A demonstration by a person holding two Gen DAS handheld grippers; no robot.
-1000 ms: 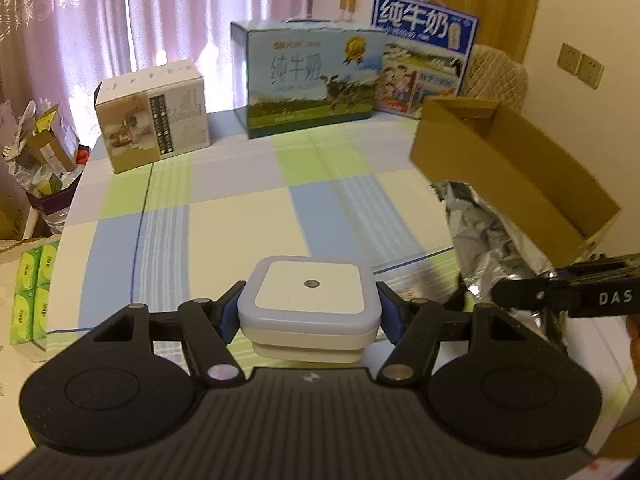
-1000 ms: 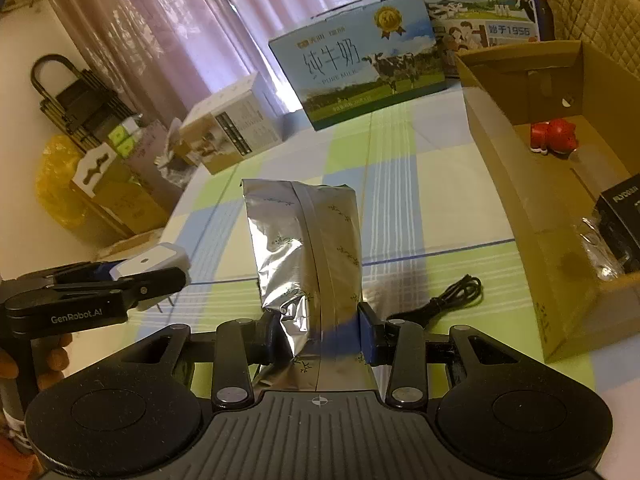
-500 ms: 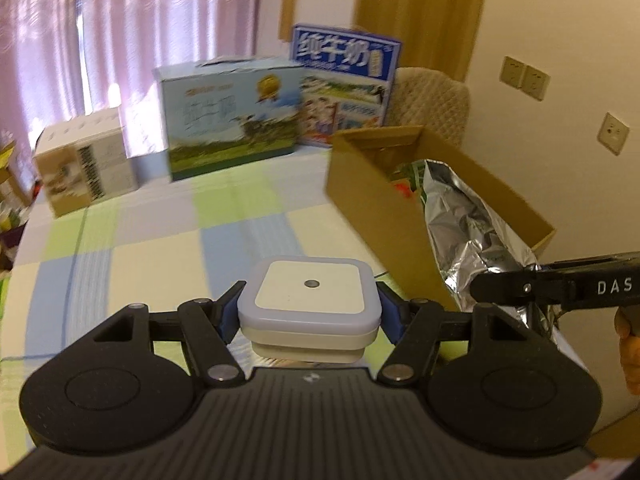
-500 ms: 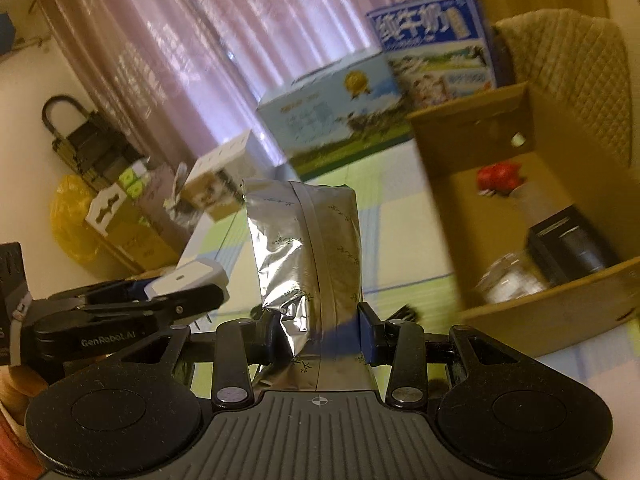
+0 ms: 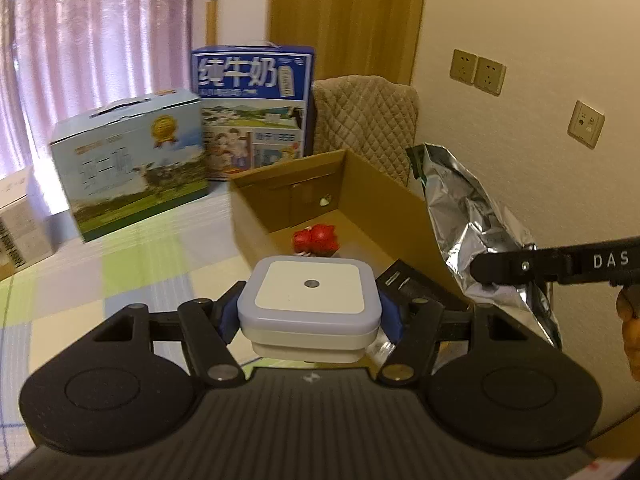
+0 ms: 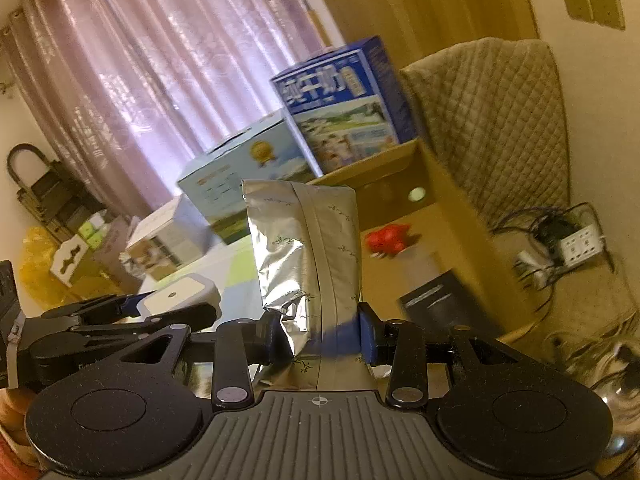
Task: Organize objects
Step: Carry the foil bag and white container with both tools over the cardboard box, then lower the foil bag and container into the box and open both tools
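My left gripper is shut on a square white night light and holds it over the near end of the open cardboard box. My right gripper is shut on a crinkled silver foil bag, upright above the same box. The foil bag also hangs at the right of the left wrist view, over the box's right wall. Inside the box lie a red toy and a black box. The left gripper with the night light shows at the lower left of the right wrist view.
Two milk cartons, a light blue one and a dark blue one, stand behind the cardboard box on the checked tablecloth. A quilted chair back is behind the box. A power strip with cables lies on the floor at right.
Both grippers have swung right, from over the tablecloth to above the cardboard box, each carrying its object. The box's inside with the red toy has come into view ahead.
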